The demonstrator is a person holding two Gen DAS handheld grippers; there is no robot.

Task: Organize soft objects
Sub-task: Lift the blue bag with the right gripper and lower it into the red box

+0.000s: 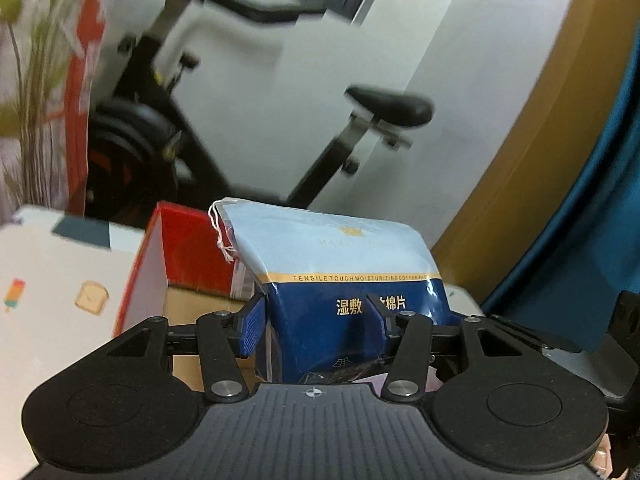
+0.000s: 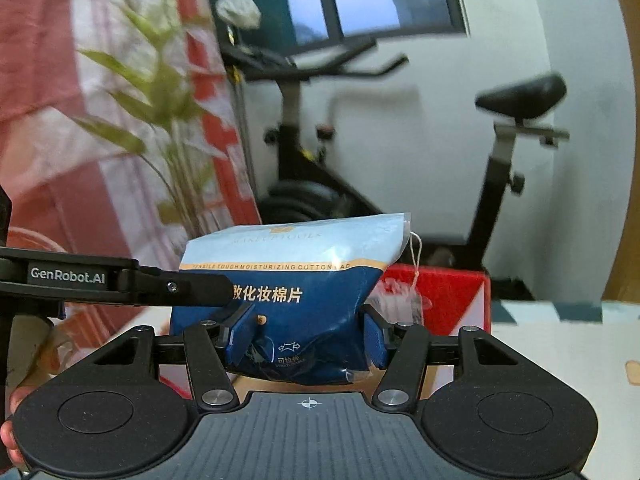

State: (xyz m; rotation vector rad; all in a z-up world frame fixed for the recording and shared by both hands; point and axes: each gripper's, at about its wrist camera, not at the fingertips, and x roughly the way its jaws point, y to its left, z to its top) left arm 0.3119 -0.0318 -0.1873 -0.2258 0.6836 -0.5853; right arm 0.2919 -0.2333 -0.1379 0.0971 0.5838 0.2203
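**Blue-and-pale cotton pad bag held between both grippers**

Blue plastic fills the middle of both wrist views: the cotton pad bag [image 1: 344, 280], pale blue on top and dark blue below a gold band with printed lettering, stands upright in the air above a red box [image 1: 188, 248]. A white drawstring [image 1: 222, 236] dangles from its upper corner.

Your left gripper [image 1: 320, 320] has its blue pads pressed into the lower dark part of the bag, one on each side, and the plastic creases where they bite. Your right gripper [image 2: 306, 334] does the same from the other side; the bag [image 2: 288, 268] bulges and wrinkles between its pads. So each claw is clamped on the same bag.

From the right wrist view you can see the left gripper's black arm with its white lettering [image 2: 120, 280] reaching in from the left edge and crossing the bag's face. Fingers of your hand [image 2: 10, 436] show at the lower left corner.

Behind the bag stands an exercise bike [image 2: 400, 140] against a white wall, with a green plant [image 2: 160, 112] and a red-and-white curtain [image 2: 48, 80] to the left. A white surface with small printed pictures [image 1: 60, 280] lies beside the red box.
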